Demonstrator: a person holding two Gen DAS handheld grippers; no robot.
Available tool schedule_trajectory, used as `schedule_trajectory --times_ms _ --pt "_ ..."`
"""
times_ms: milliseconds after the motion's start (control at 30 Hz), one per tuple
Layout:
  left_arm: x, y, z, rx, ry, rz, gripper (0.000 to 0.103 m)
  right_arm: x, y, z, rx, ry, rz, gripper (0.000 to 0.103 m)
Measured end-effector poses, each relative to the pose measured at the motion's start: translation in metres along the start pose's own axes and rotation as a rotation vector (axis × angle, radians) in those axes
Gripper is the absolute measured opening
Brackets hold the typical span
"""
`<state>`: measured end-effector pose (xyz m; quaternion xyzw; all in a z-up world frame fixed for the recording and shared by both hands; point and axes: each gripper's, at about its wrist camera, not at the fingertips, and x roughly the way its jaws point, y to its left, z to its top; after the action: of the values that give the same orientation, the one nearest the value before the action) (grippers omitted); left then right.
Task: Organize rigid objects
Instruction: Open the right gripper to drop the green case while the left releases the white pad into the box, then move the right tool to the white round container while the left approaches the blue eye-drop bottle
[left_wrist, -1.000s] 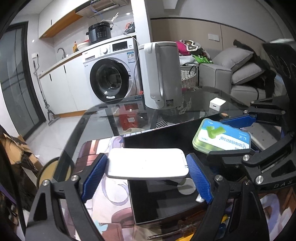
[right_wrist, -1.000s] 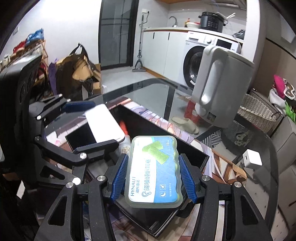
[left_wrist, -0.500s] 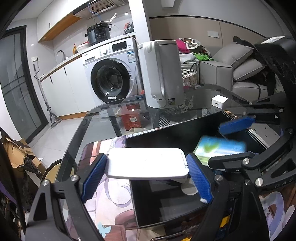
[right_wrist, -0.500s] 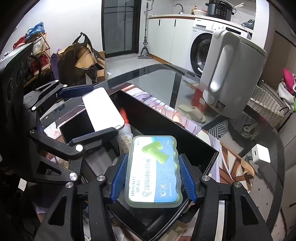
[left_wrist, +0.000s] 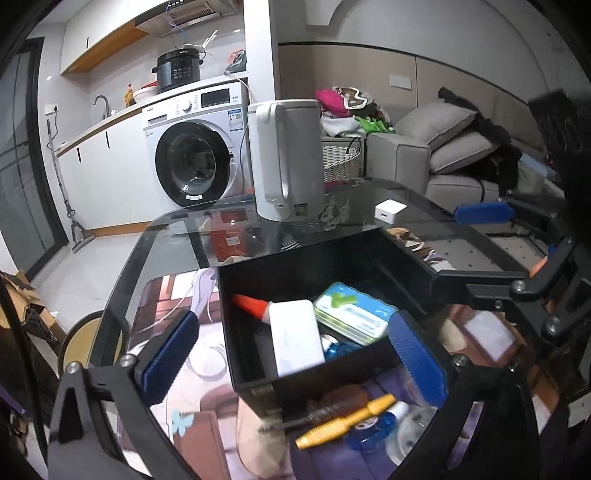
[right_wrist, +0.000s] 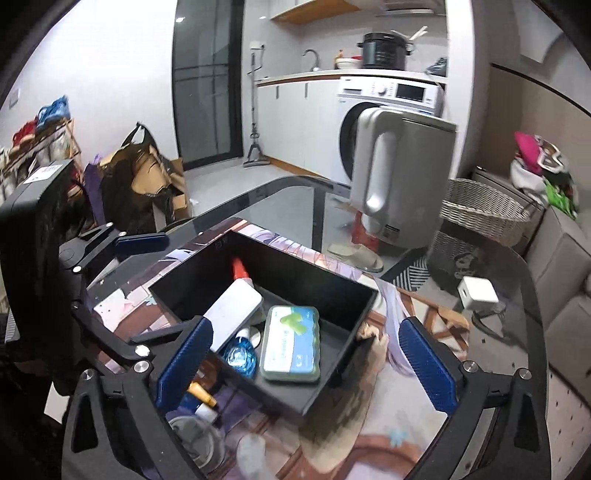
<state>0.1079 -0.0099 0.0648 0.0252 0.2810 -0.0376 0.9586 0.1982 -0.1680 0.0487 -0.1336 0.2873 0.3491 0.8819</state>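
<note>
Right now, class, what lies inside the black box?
Inside the box: a green-lidded tin, a white case leaning on the wall, an orange-capped bottle and a blue round item. Whatever sits beneath the case and tin is covered.

White front-loading washing machine (left_wrist: 195, 155) stands under a pale countertop (left_wrist: 110, 118) at ten o'clock, with a black electric cooker (left_wrist: 178, 69) on top. White base cabinets (left_wrist: 99, 177) run left of it toward a dark glazed sliding door (right_wrist: 208, 81). Floor is pale grey tile (left_wrist: 70, 269). Grey fabric sofa (left_wrist: 436, 162) with two grey cushions sits at two o'clock, a woven wicker basket (left_wrist: 341, 162) just beside it. Walls are white. Clear glass tabletop (right_wrist: 280, 199) carries a tall white-and-grey kettle (left_wrist: 286, 158).
</note>
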Motion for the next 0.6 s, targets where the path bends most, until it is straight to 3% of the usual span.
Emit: schedule_trajectory --times_ms 267,600 --pt "-0.031 0.001 -0.013 -0.027 -0.027 0.007 0.103 -0.032 0.009 -0.024 0.076 -0.027 0.002 0.103" --pt "-0.035 0.008 -0.034 -0.062 -0.001 0.031 0.103 -0.033 0.026 -0.06 0.093 0.035 0.02 0.103"
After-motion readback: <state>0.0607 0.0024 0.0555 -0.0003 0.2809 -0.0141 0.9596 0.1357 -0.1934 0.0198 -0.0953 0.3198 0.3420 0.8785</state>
